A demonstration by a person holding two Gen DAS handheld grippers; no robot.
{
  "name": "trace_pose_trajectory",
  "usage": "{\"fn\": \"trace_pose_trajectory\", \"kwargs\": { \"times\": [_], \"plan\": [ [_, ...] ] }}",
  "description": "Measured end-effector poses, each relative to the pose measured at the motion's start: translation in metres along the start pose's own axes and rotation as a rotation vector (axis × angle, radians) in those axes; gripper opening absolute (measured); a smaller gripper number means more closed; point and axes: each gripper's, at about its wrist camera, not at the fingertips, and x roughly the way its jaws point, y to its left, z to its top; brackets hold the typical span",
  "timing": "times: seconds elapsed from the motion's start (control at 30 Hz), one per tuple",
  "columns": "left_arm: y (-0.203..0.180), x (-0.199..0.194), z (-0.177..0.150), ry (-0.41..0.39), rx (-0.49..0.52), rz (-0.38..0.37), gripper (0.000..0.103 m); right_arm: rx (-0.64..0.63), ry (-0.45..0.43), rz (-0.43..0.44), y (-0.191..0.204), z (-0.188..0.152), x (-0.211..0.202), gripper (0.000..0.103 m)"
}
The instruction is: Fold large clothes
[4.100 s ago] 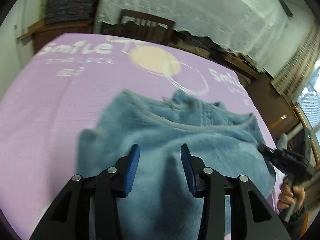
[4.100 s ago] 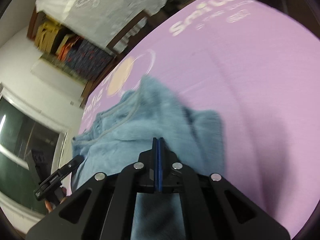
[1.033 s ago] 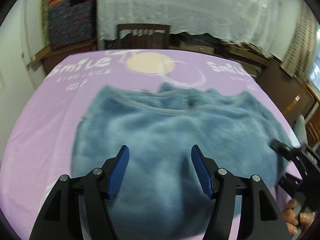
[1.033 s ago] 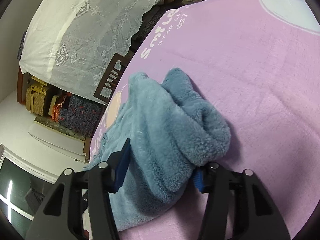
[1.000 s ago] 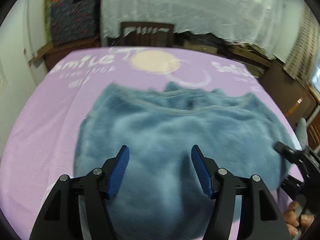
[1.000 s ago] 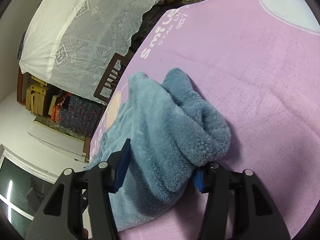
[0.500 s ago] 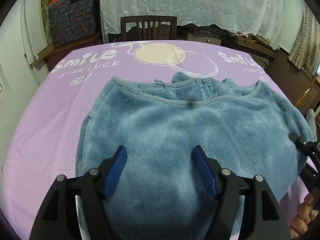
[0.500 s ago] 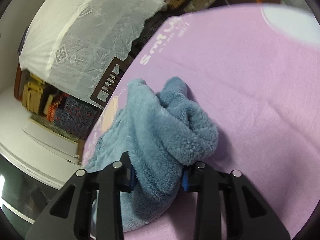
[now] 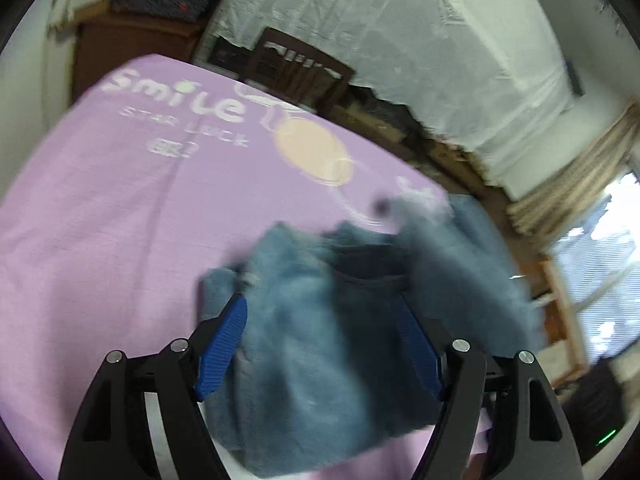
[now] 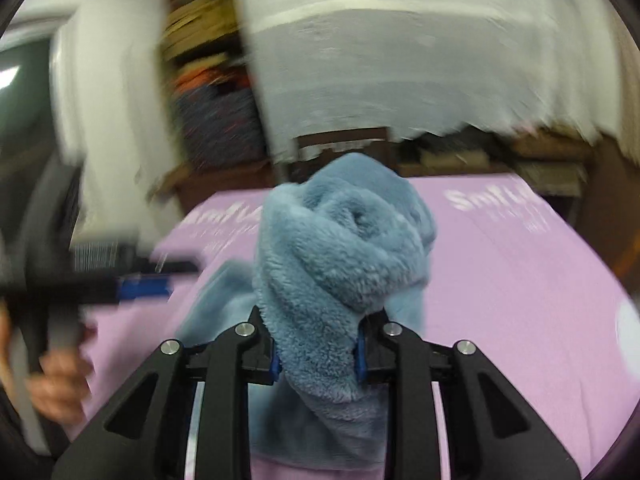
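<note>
A blue fleece garment (image 9: 344, 320) lies bunched on the purple printed table cover (image 9: 120, 208). My left gripper (image 9: 324, 340) is open, its blue pads wide apart above the near part of the fleece, holding nothing. My right gripper (image 10: 318, 352) is shut on a thick bunch of the fleece (image 10: 344, 248) and holds it lifted above the cover. The left gripper also shows blurred at the left of the right wrist view (image 10: 132, 286), open. Both views are motion-blurred.
A dark wooden chair (image 9: 296, 68) stands behind the table's far edge. A white lace cloth (image 9: 400, 40) covers furniture behind it. Stacked fabrics (image 10: 216, 120) sit on a shelf at the back left. A window (image 9: 600, 240) is at the right.
The right gripper has closed on the fleece's right side and lifted it up and over toward the left. The flat garment is now bunched. The left gripper has swung left and stayed open.
</note>
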Motion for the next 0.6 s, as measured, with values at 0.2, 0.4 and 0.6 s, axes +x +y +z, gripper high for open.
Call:
{"fn": "trace_pose_trajectory", "kwargs": {
  "times": [0.2, 0.4, 0.6],
  "plan": [
    [-0.021, 0.015, -0.009, 0.088, 0.038, -0.177, 0.091, -0.226, 0.044, -0.006, 0.045, -0.026, 0.013, 0.025],
    [-0.014, 0.042, -0.015, 0.162, -0.073, -0.279, 0.093, -0.276, 0.044, -0.017, 0.047, -0.037, 0.009, 0.025],
    [-0.031, 0.062, -0.009, 0.142, 0.043, -0.169, 0.035, -0.462, 0.02, -0.052, 0.065, -0.059, -0.004, 0.025]
  ]
}}
